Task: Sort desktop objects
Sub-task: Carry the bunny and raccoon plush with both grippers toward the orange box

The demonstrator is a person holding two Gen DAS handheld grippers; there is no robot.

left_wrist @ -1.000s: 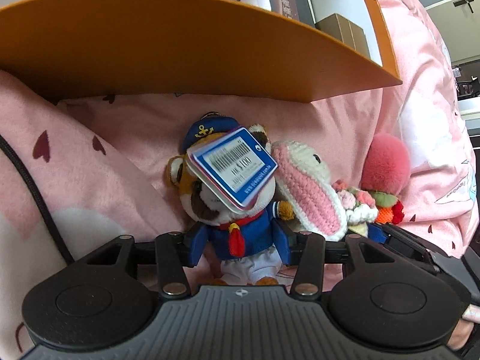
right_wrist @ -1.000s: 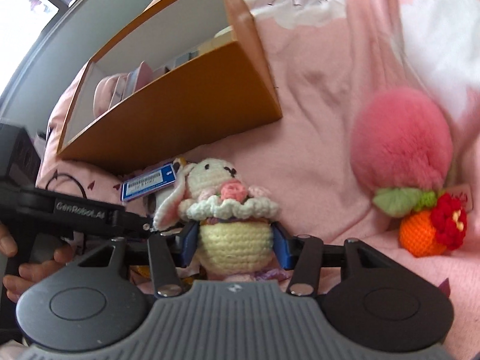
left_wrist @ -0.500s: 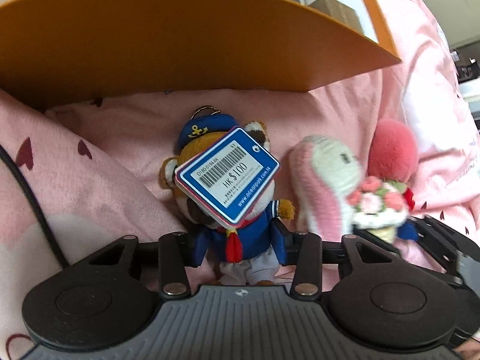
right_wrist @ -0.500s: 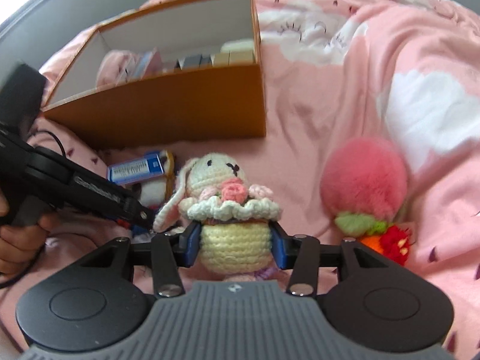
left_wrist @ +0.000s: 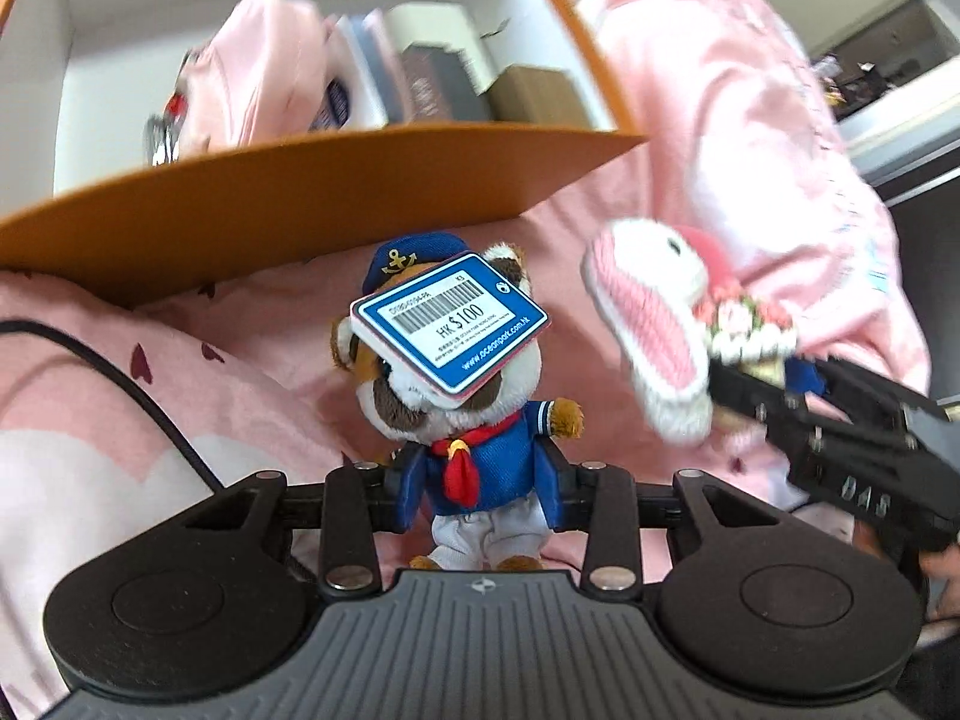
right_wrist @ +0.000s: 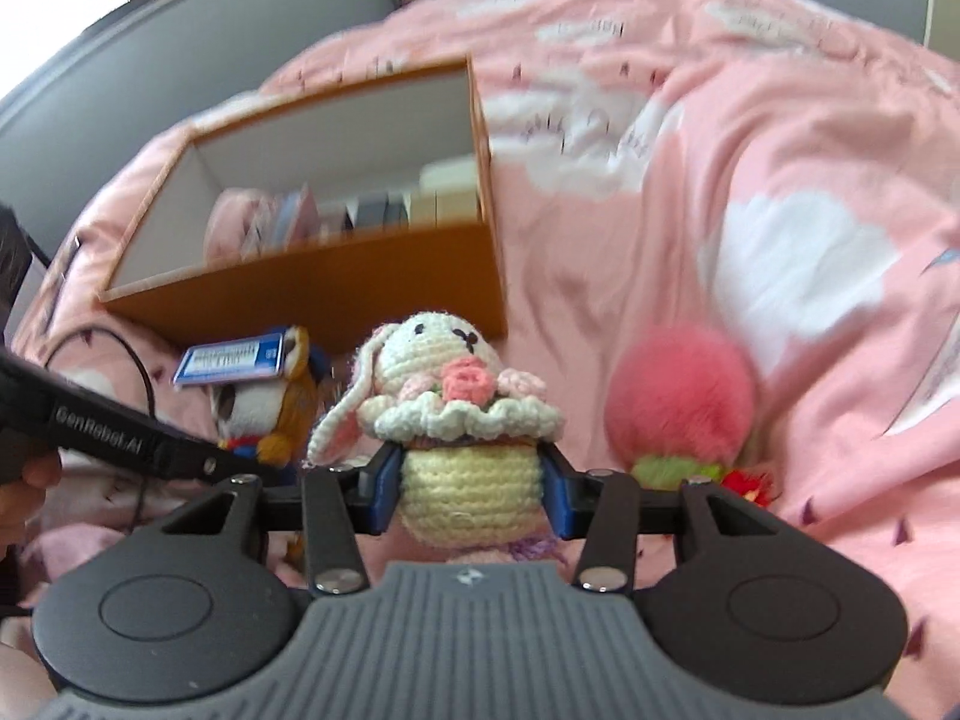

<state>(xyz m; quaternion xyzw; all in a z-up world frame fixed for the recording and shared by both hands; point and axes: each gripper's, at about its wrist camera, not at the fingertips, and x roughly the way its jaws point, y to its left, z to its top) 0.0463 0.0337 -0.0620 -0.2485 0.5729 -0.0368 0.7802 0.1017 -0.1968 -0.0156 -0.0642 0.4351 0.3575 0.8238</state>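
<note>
Orange box (right_wrist: 336, 288) holds several books; two plush toys are gripped. Left gripper (left_wrist: 480, 489) jaws pinch one sailor bear (left_wrist: 474, 432), right gripper (right_wrist: 468, 495) jaws pinch one crocheted bunny (right_wrist: 456, 420); one pink pompom (right_wrist: 678, 396) lies nearby on the bed

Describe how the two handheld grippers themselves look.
Both the left gripper and the right gripper share one build: ribbed grey housing between two round black discs, black linkage bars with silver rivets, blue jaws. White "GenRobot.AI" lettering marks the left gripper's black side. A bare hand grips it.
</note>
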